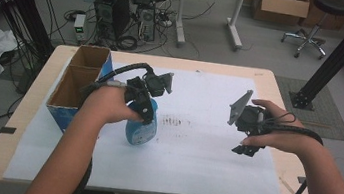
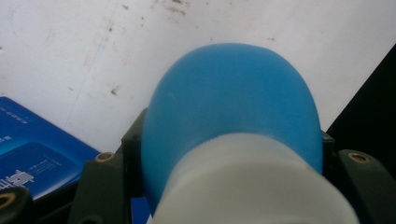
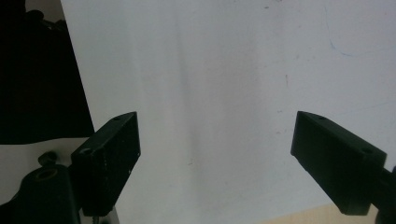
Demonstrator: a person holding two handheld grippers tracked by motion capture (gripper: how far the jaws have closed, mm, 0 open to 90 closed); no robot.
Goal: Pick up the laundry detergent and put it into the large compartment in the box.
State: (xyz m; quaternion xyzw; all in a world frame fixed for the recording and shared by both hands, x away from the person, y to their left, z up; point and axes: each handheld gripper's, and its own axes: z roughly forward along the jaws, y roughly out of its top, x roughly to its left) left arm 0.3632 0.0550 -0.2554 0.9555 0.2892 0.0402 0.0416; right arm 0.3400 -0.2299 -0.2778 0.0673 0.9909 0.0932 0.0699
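The left gripper (image 1: pixel 144 107) pinches the blue bottle (image 1: pixel 141 127) high near the table's left edge, so it may swing or slip, while the right gripper (image 3: pixel 215 158), jaws spread, holds nothing.

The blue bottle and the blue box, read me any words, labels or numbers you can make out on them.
Nothing can be quoted.
Blue bottle: pale label print in the high view, too small and blurred to read.
Blue box: white characters in the left gripper view, too blurred to read.
White sheet: dark smudges only, no writing.
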